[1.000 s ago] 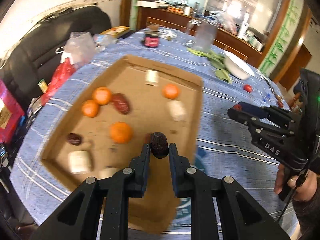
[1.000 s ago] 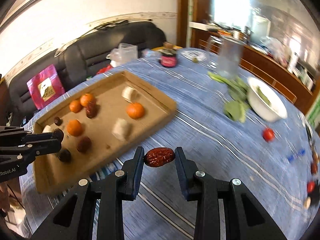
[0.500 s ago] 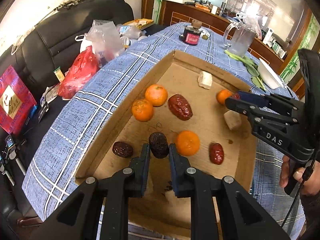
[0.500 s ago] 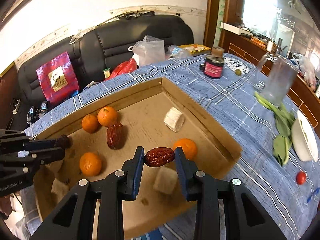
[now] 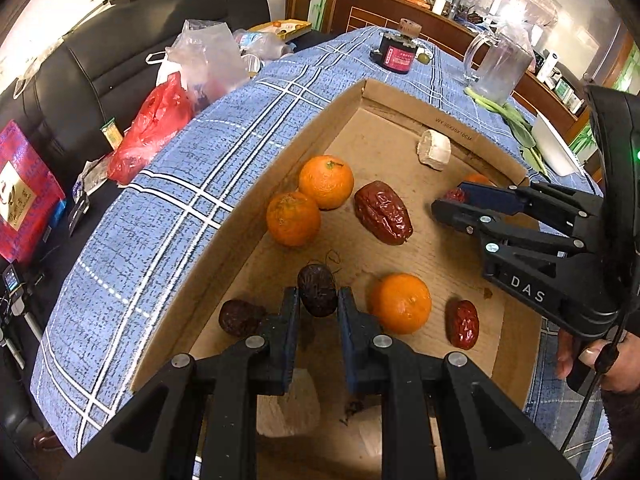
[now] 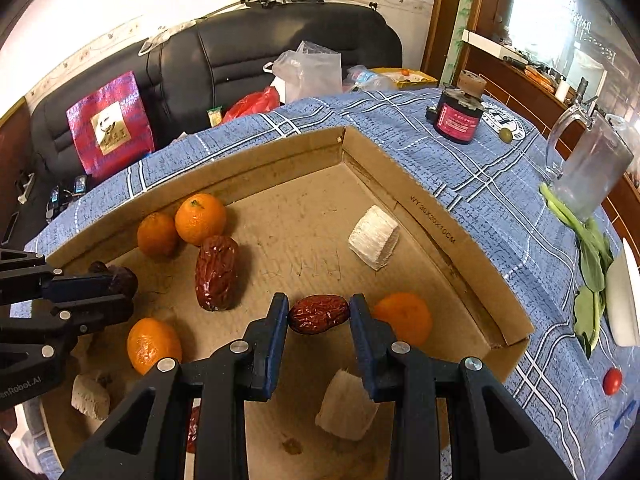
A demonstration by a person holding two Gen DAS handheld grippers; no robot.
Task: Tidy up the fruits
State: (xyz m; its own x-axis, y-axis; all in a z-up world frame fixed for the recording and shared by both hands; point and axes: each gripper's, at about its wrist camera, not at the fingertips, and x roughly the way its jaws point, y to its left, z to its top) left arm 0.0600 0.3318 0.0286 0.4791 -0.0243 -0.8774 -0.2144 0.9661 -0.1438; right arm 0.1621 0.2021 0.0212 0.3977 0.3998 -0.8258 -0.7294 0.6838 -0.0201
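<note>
A dark dried date [image 5: 317, 290] is clamped in the left gripper [image 5: 317, 312] above the cardboard tray [image 5: 404, 98], near its left wall. A red jujube [image 6: 319, 314] is pinched in the right gripper [image 6: 319, 320] over the tray's middle, beside a tangerine [image 6: 406, 320].

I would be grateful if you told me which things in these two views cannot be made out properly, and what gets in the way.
- Left wrist view: the orange at the box's far side shows only a sliver behind the right tool.
- Left wrist view: the white chunk is largely covered by the left tool.
- Right wrist view: the red date near the bottom is mostly hidden behind the right tool.
- Right wrist view: the white bowl is cut off by the right edge.
</note>
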